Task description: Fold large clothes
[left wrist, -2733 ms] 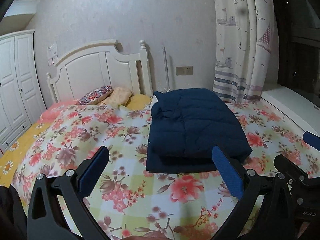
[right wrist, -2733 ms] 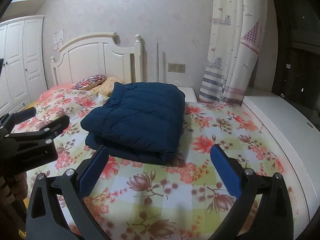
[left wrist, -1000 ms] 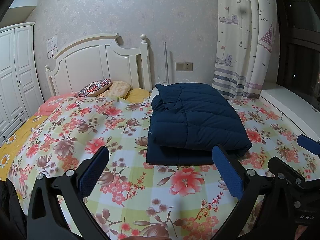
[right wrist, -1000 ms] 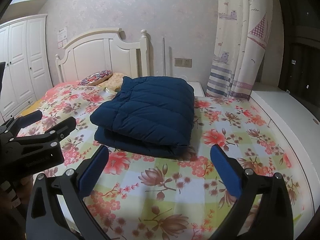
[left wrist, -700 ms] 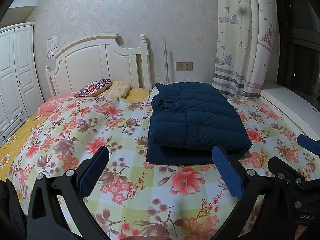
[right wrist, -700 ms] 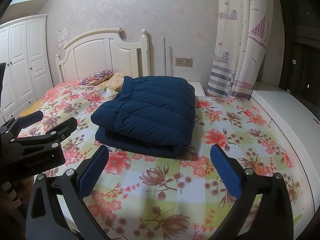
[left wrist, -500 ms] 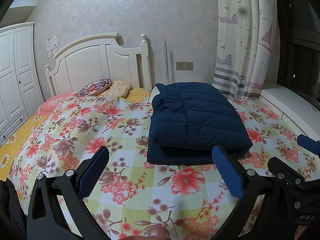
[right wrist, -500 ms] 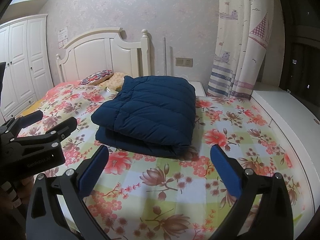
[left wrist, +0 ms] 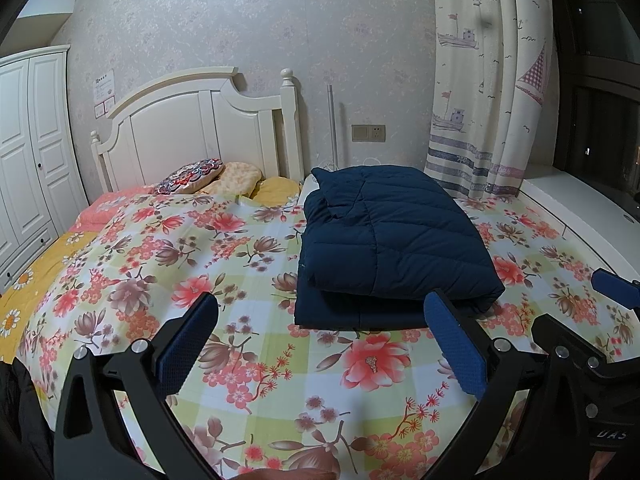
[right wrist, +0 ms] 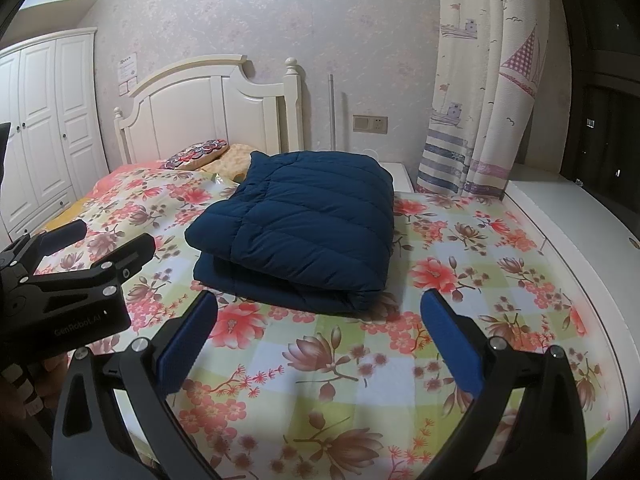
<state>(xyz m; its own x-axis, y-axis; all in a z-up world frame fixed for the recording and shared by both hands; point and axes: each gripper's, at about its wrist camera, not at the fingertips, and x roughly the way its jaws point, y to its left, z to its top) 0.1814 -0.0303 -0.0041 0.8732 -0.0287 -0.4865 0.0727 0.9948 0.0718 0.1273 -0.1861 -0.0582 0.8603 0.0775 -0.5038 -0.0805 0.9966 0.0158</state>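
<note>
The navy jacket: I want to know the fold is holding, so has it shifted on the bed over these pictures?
No. The navy jacket stays folded on the same flowers of the bedspread, below the wall socket; only the cameras moved.

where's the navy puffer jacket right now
The folded navy puffer jacket lies on the floral bedspread, right of centre in the left wrist view, below the yellow pillow and ahead of both open grippers.

A white headboard (left wrist: 192, 128) meets papered wall, sailboat curtain (left wrist: 484, 80) beside seemingly dark window.
</note>
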